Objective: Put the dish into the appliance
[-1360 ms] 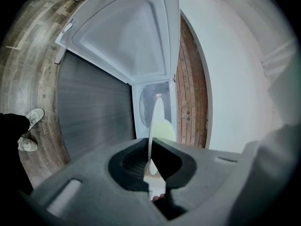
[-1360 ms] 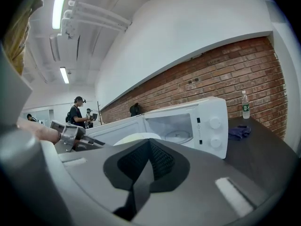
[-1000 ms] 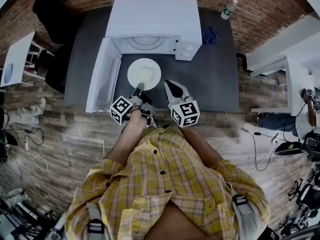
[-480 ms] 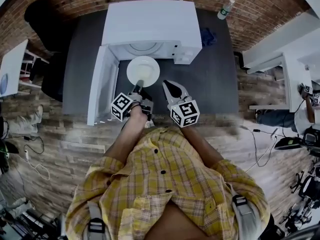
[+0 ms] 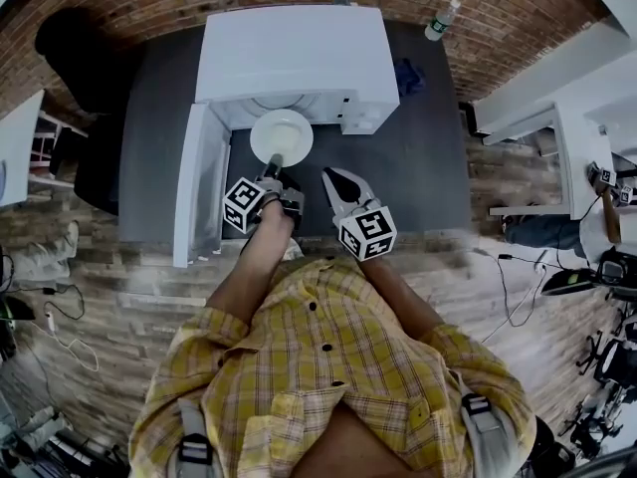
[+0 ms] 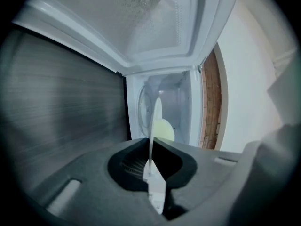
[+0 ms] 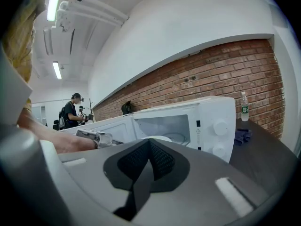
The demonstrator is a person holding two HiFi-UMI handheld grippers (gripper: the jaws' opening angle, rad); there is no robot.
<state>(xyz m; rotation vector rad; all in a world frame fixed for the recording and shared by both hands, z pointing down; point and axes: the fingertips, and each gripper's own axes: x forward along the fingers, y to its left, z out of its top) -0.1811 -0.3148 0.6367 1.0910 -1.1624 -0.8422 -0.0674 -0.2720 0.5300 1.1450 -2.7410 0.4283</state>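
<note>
1. Brick wall backs a dark surface that carries a white microwave, set at 12 o'clock from a person in a yellow plaid shirt.
2. On the 9 o'clock side the microwave's door stands swung out toward the surface's near edge, forming a wall close beside the left tongs.
3. Open dark surface stretches from 3 to 5 o'clock of the dish, as far as the near edge and the wooden floor.
4. A blue cloth lies at 1 o'clock, and a bottle stands behind it near the back edge.
5. Round and pale, the dish lies flat and face up, with its far rim at the mouth of the cavity.
6. Left tongs pinch the dish's near rim at 6 o'clock, their jaws just starting to open with the rim between them.
7. From the left gripper view the dish shows edge-on as a thin line, pointing straight into the cavity toward the turntable.
8. Right tongs hover at 3 o'clock of the left pair, above the surface.
9. In their own view the right tongs have jaws pressed together on nothing and face the microwave.
</note>
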